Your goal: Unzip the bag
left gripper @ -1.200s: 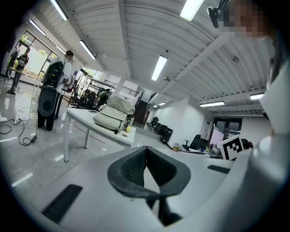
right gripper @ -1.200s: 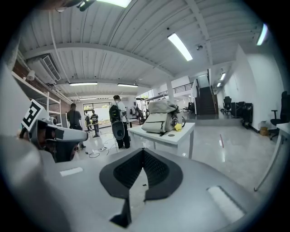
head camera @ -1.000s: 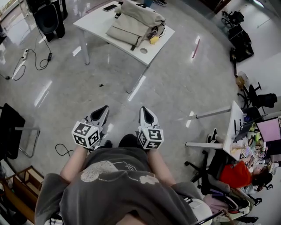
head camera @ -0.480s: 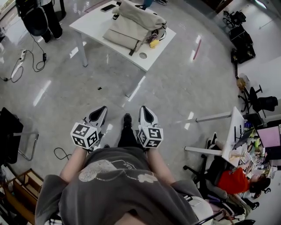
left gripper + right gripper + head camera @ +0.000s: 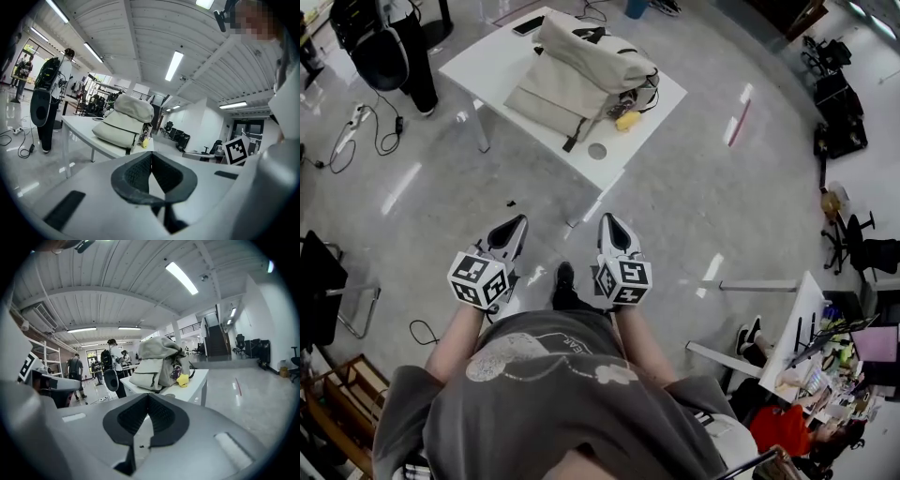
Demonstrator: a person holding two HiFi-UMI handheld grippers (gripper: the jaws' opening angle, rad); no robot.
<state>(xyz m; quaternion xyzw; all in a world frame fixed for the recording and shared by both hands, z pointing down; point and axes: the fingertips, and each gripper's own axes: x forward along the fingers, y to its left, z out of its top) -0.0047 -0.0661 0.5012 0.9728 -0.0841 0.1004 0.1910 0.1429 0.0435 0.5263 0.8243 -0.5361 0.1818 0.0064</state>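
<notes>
No text is legible; the print on the grey shirt [image 5: 581,412] is too blurred to read.

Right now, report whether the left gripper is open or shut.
Shut. The left gripper, in its own view, has both dark pads meeting along one seam, nothing between them. The bag sits on the table ahead.

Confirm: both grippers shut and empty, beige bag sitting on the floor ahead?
No. The beige bag sits on the white table, not the floor; the head view shows it. The left gripper and right gripper are shut and empty.
</notes>
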